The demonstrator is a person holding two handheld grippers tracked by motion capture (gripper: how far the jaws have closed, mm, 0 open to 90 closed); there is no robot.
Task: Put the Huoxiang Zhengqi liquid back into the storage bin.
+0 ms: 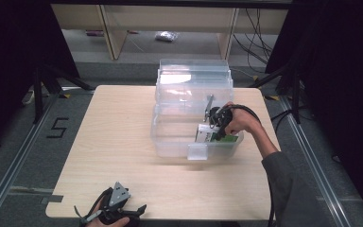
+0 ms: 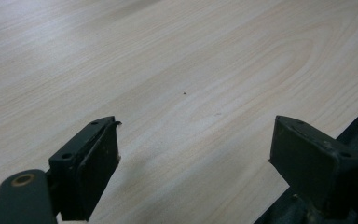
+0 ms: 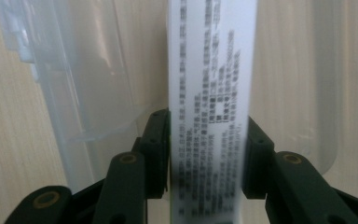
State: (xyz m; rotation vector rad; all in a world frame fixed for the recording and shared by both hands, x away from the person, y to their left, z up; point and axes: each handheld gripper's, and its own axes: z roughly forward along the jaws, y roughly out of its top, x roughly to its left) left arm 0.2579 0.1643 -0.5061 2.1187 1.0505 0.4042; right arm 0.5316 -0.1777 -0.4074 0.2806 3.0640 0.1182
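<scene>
A white box with a green edge stands on its narrow side inside a clear plastic bin at the table's middle right. My right gripper reaches down into the bin from above, with a hand around it. In the right gripper view the box's printed white face runs up between the two black jaws, and both pads press on its sides, so my right gripper is shut on it. My left gripper rests at the table's front edge. It stands open over bare wood.
The bin's clear lid is swung up behind it, toward the table's far edge. A small clear latch juts from the bin's front wall. The light wooden table spreads left of the bin. Dark floor and rails flank it.
</scene>
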